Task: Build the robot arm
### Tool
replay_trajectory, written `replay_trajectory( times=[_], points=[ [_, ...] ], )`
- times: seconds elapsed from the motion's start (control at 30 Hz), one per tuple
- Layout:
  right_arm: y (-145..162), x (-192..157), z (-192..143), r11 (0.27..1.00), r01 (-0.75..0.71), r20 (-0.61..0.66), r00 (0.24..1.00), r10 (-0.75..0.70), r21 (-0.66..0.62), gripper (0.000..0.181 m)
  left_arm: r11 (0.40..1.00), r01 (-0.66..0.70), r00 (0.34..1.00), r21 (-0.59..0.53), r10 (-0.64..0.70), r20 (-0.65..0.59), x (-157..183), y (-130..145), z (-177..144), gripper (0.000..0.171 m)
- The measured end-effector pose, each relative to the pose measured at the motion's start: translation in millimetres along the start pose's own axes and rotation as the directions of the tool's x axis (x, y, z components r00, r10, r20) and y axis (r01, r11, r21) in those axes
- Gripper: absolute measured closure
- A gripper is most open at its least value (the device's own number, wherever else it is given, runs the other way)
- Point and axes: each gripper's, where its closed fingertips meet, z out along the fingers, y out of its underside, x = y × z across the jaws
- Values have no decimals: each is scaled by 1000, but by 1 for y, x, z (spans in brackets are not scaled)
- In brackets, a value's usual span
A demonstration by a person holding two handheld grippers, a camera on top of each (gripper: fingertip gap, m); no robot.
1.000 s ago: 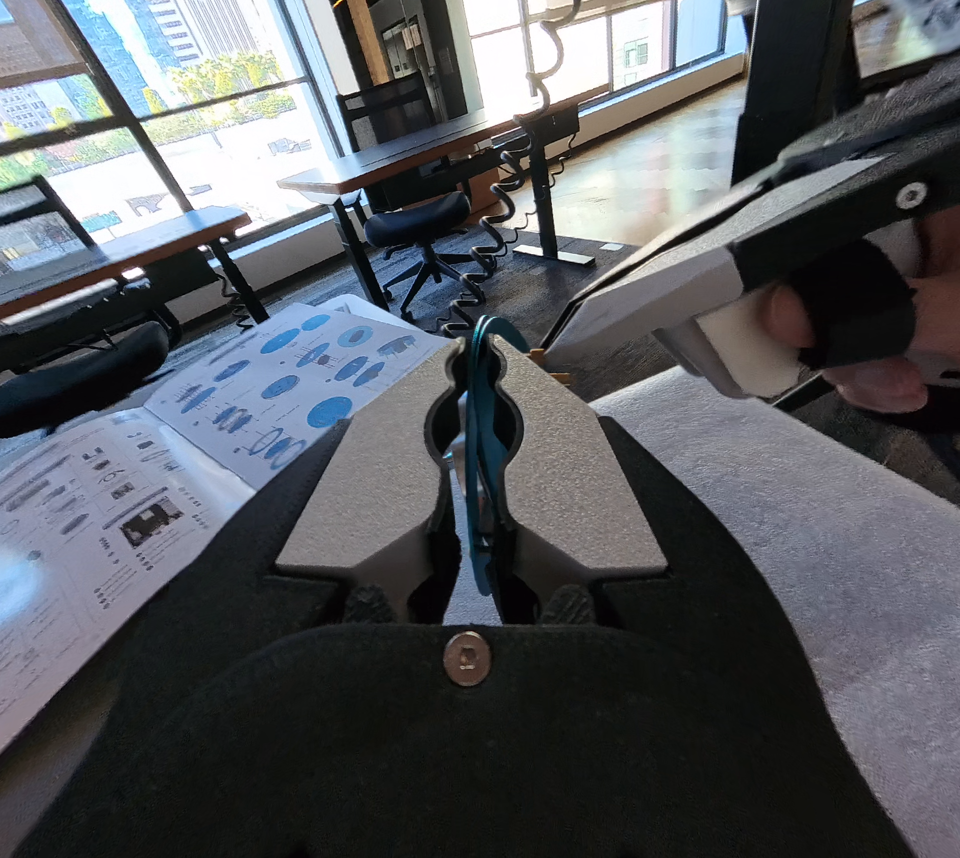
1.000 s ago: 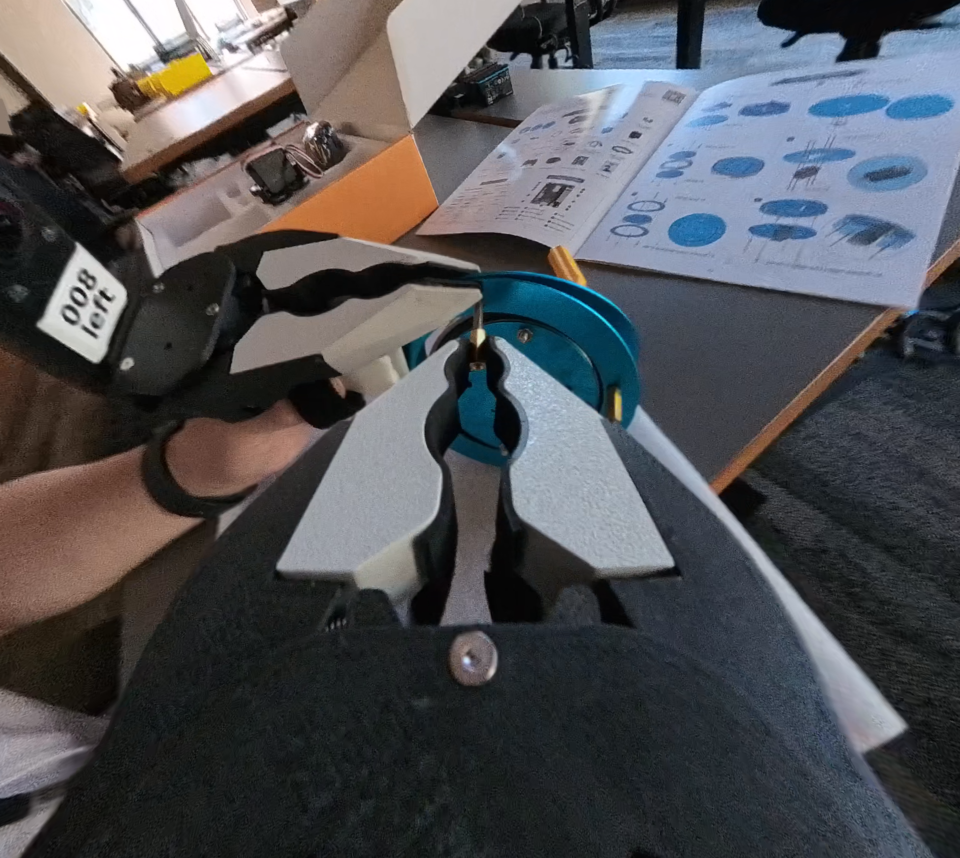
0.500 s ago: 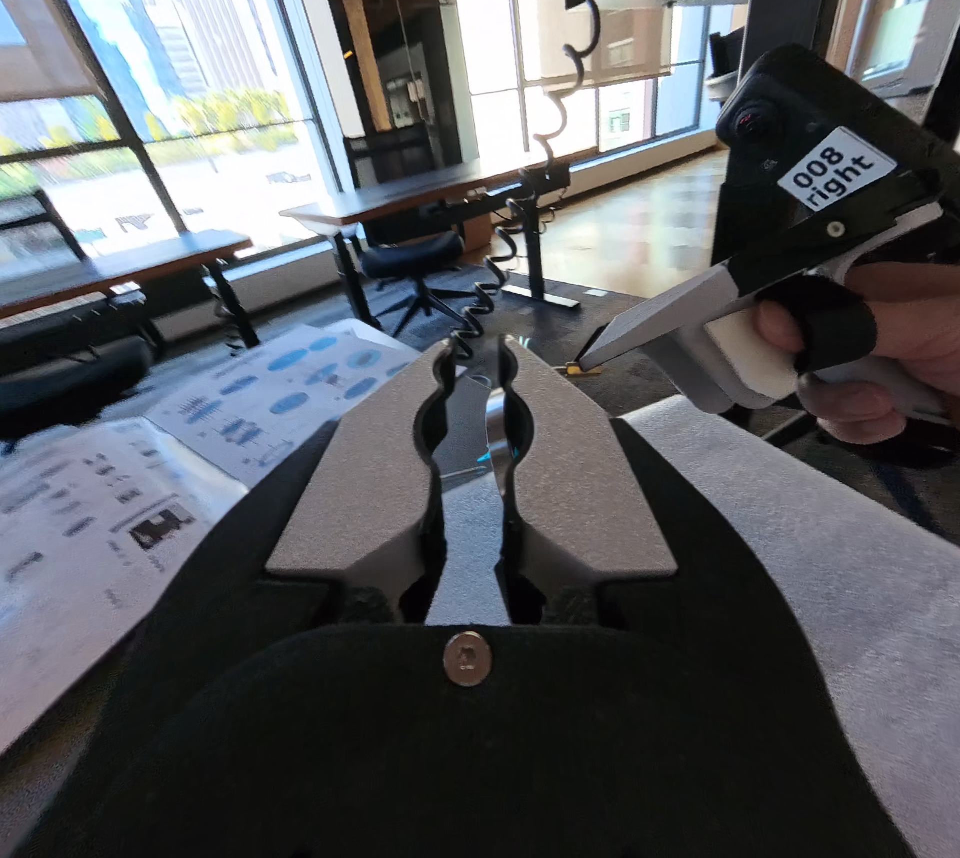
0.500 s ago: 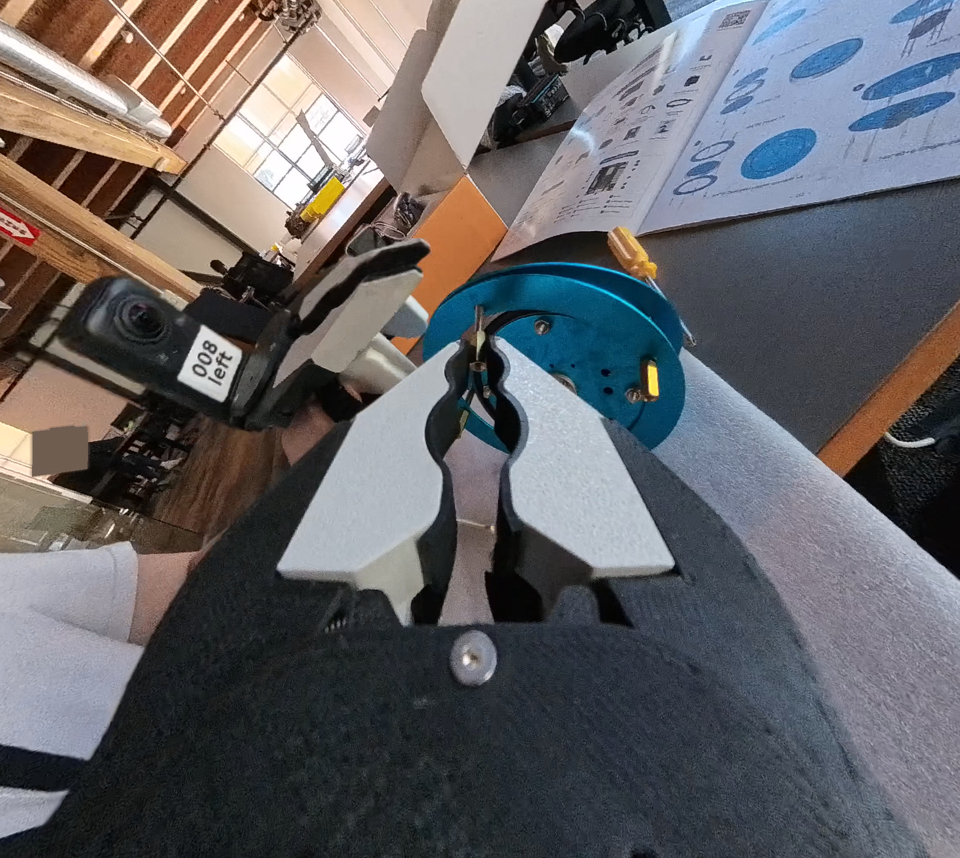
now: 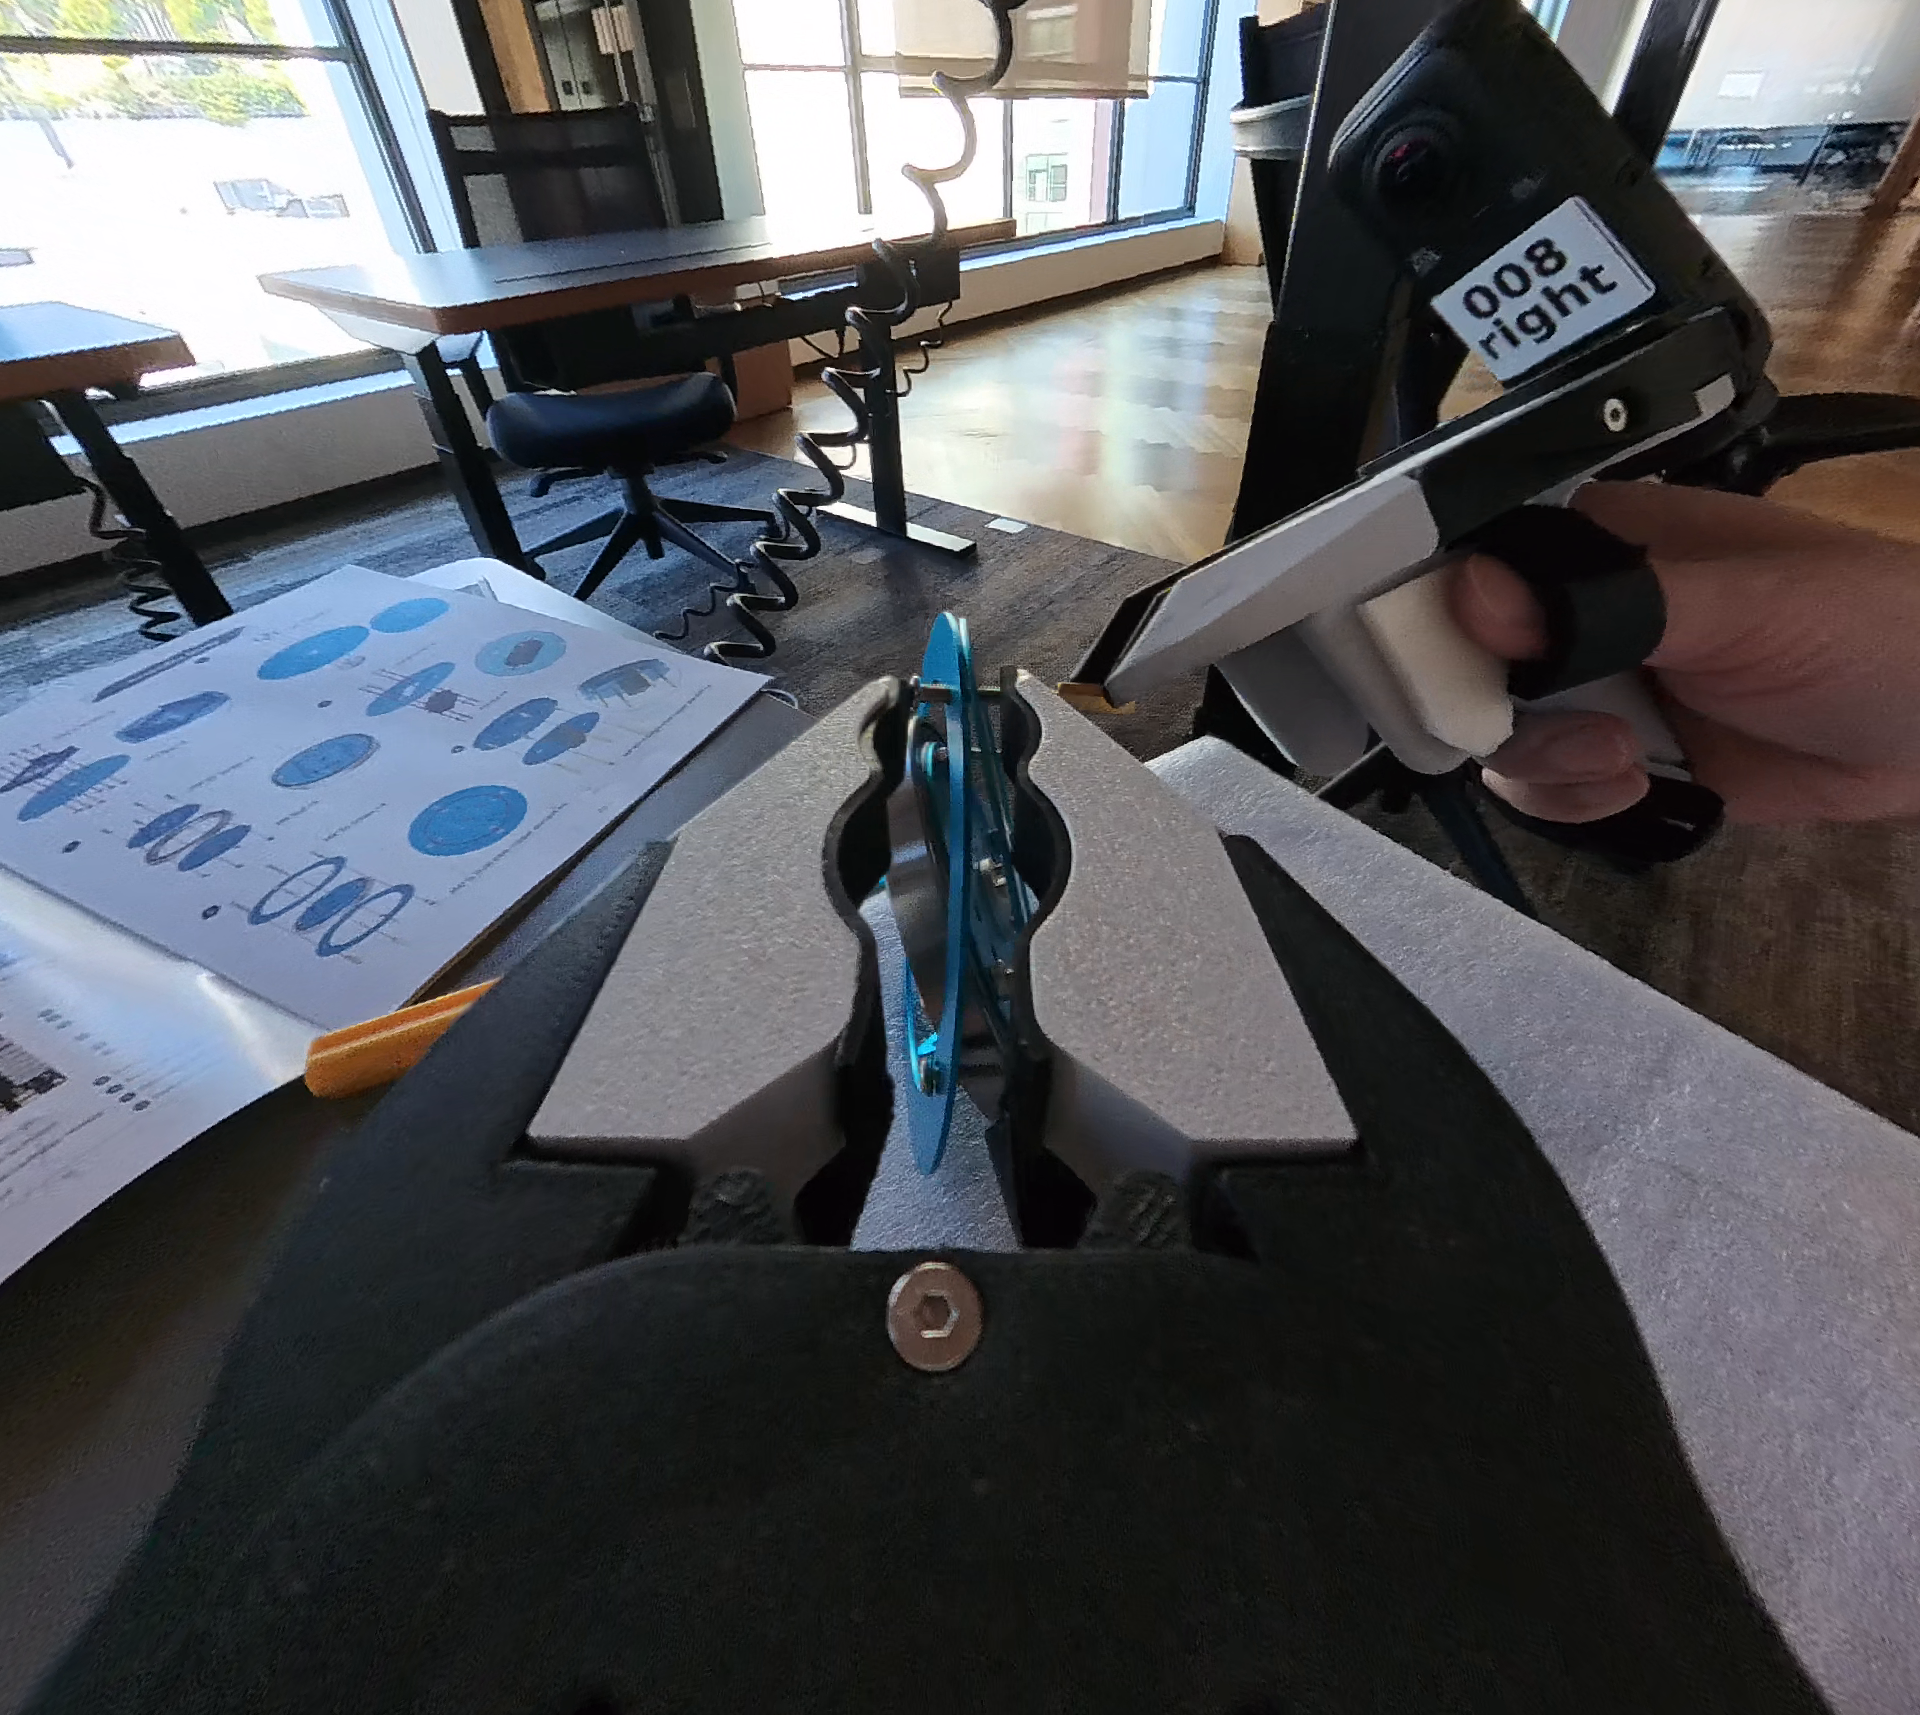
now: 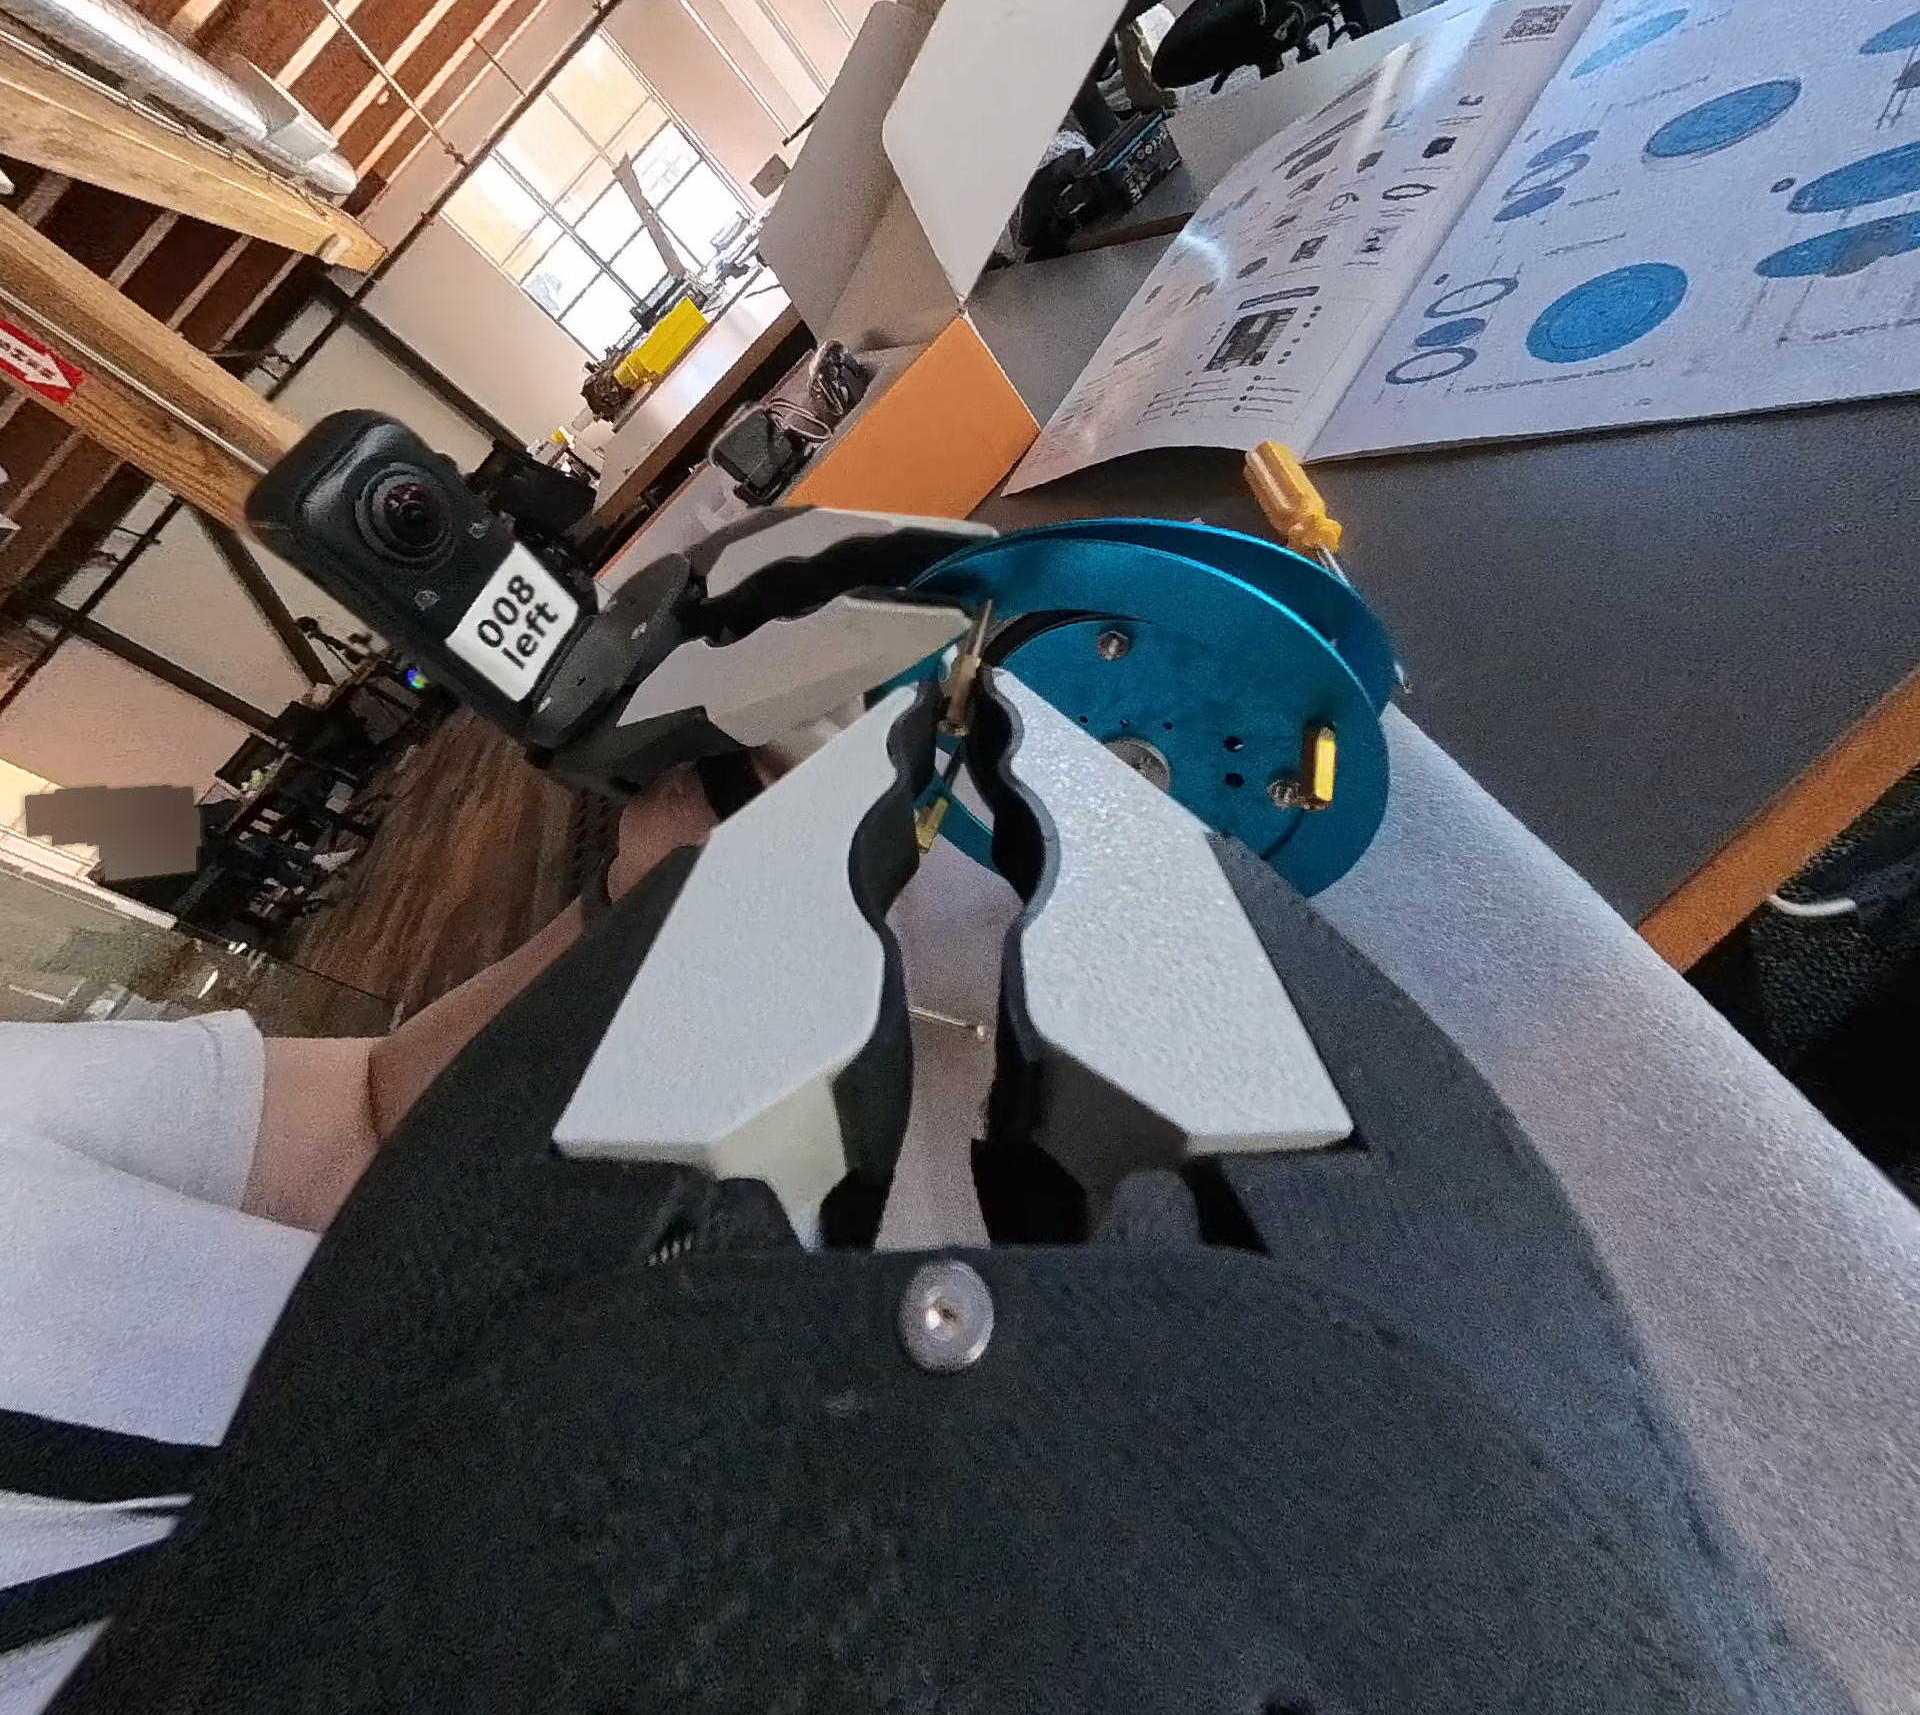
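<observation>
My left gripper [image 5: 951, 699] is shut on a blue metal disc assembly [image 5: 940, 834], which stands edge-on between its fingers. In the right wrist view the left gripper [image 6: 971, 574] clamps the top rim of the blue disc [image 6: 1195, 657], held over a white foam sheet [image 6: 1558, 990]. A brass standoff [image 6: 1314, 766] sticks out of the disc's face. My right gripper [image 6: 956, 689] is shut on a small brass standoff [image 6: 966, 668], its tip right beside the disc's rim. In the left wrist view the right gripper [image 5: 1117, 678] is just right of the disc, with its brass piece [image 5: 1086, 694] at the tip.
An open instruction sheet [image 5: 343, 751] lies on the dark table to the left. A yellow-handled screwdriver [image 6: 1288, 502] lies beside it. An open orange and white box [image 6: 935, 408] stands behind. The table edge [image 6: 1766, 834] runs close by. Desks and a chair [image 5: 613, 429] stand farther off.
Both views have tilted and moved. The blue disc now sits deep between my left fingers, edge-on. My right gripper keeps its brass standoff and has come closer to the disc's rim.
</observation>
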Motion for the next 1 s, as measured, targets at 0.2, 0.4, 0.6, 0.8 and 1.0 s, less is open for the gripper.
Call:
replay_trajectory(
  times=[0.2,0.4,0.6,0.8,1.0],
  points=[
    [-2,0,-2,998,65,-14,998,-65,-8,177,1000,1,1000,6,-1,10,-1,0,1,160],
    [-10,1,-8,991,131,-34,991,-130,6,169,1000,-3,1000,4,2,17,-1,0,1,161],
    [3,2,-4,949,290,-122,945,-304,-121,163,999,-43,998,0,43,43,-1,0,0,161],
    [3,4,-1,949,288,-162,938,-306,-128,176,999,-40,998,-2,40,51,-2,1,0,161],
    [2,1,-2,848,-529,213,833,511,30,177,998,-65,996,-4,66,63,-2,1,1,162]
  ],
)
